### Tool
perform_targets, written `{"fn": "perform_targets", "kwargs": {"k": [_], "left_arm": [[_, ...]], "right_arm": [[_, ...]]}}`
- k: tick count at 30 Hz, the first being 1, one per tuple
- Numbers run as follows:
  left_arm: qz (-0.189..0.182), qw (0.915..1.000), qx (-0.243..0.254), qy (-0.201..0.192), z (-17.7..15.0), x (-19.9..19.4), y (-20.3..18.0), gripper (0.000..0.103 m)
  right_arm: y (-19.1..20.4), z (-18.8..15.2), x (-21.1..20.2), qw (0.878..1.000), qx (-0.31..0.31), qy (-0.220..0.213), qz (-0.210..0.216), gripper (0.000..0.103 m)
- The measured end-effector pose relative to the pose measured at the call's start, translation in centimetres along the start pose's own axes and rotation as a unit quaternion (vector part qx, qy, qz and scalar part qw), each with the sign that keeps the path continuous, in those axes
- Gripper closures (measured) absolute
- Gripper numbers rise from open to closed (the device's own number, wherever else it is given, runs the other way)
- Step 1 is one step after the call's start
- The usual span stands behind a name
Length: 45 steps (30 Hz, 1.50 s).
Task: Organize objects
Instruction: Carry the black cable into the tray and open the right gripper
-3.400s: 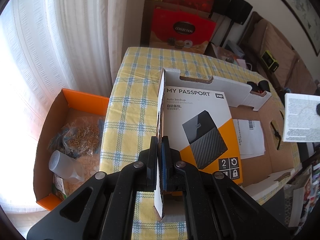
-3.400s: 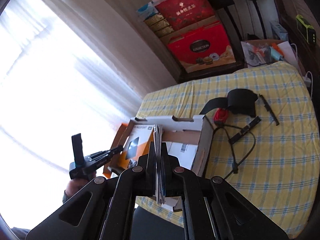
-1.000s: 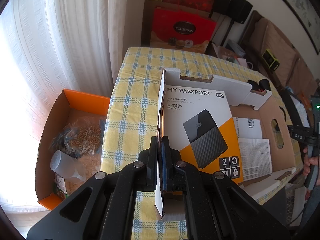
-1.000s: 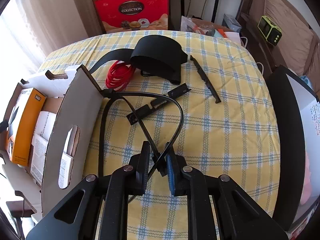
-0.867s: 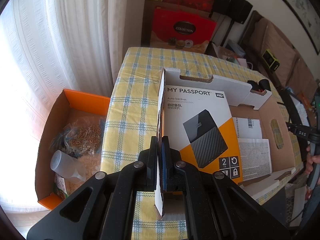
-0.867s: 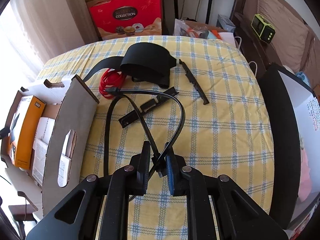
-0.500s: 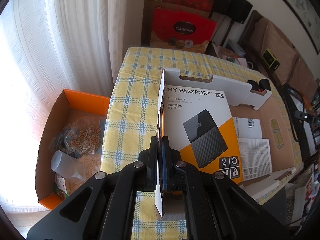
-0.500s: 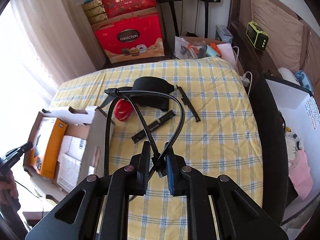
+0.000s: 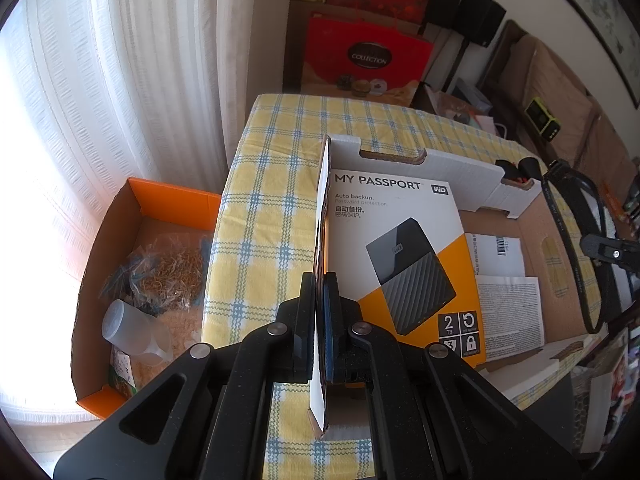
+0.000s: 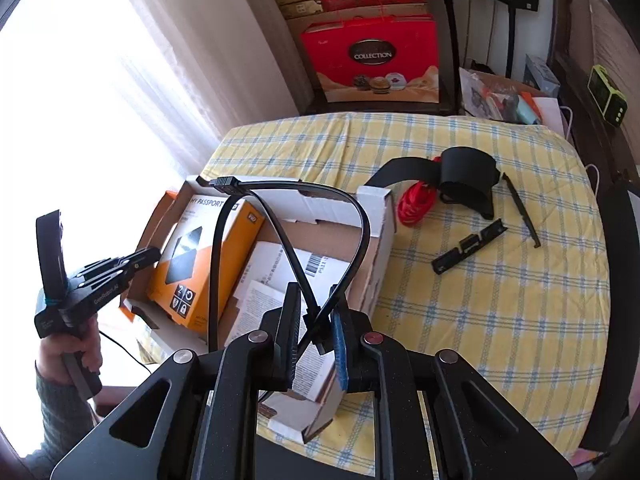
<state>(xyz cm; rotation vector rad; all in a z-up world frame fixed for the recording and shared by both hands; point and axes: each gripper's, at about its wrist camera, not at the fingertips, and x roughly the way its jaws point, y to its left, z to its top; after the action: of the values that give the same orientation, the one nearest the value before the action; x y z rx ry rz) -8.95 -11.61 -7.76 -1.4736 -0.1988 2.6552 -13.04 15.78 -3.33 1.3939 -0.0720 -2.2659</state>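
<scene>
My left gripper (image 9: 322, 320) is shut on the upright left flap (image 9: 323, 240) of an open cardboard box (image 9: 460, 164) on the yellow checked table. Inside lie an orange and white hard-drive package (image 9: 400, 256) and printed papers (image 9: 508, 304). My right gripper (image 10: 316, 332) is shut on a looped black cable (image 10: 280, 196) and holds it above the box (image 10: 380, 216). The cable also shows at the right of the left wrist view (image 9: 576, 240). The left gripper shows in the right wrist view (image 10: 136, 260).
On the table beyond the box lie a black strap pouch (image 10: 468, 176), a red coiled cord (image 10: 416, 204), and two black strips (image 10: 468, 246) (image 10: 520, 208). An orange box (image 9: 140, 280) sits below the table's left edge. Red gift boxes (image 10: 372, 60) stand behind.
My right gripper has lifted the black cable off the table and carried it left, over the open box. The left gripper has kept its hold on the flap.
</scene>
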Motion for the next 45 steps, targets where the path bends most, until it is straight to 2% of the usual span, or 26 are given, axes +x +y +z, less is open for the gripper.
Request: {"fn": "perform_targets", "kwargs": {"k": [8,20,23,24,26,28,35,41,45], "left_arm": [[0.000,1.0000,-0.001,-0.001,-0.1,0.0,0.2,0.100],[-0.002,1.0000,-0.002,-0.001,-0.1,0.0,0.2,0.100],[-0.002,1.0000,-0.002,-0.001,-0.1,0.0,0.2,0.100],[-0.002,1.0000,-0.001,-0.001,-0.1,0.0,0.2,0.100],[-0.002,1.0000,-0.001,-0.001,-0.1,0.0,0.2,0.100],[-0.002,1.0000,-0.002,-0.001,-0.1,0.0,0.2,0.100],[-0.002,1.0000,-0.002,-0.001,0.0,-0.1,0.0,0.100],[-0.002,1.0000,-0.004,-0.001,-0.1,-0.1,-0.1,0.100],[-0.002,1.0000,-0.005,-0.001,-0.1,-0.1,-0.1,0.100]], "right_arm": [[1.5,-0.1,2.2,1.000,-0.012,0.019,0.001,0.089],[1.4,-0.4,4.3,0.999,-0.014,0.040,-0.014,0.086],[1.6,-0.4,4.4,0.998,-0.030,0.031,-0.047,0.086],[1.6,-0.3,4.3,0.997,-0.035,0.025,-0.062,0.084],[1.4,-0.2,4.2,0.997,-0.040,0.015,-0.072,0.073],[0.9,0.0,4.2,0.997,-0.032,0.016,-0.064,0.073],[-0.3,0.4,1.1,0.999,-0.013,-0.007,-0.042,0.067],[-3.4,1.2,-2.2,0.997,0.012,-0.034,-0.061,0.063],[-6.6,1.5,-2.9,0.995,0.048,-0.036,-0.080,0.061]]}}
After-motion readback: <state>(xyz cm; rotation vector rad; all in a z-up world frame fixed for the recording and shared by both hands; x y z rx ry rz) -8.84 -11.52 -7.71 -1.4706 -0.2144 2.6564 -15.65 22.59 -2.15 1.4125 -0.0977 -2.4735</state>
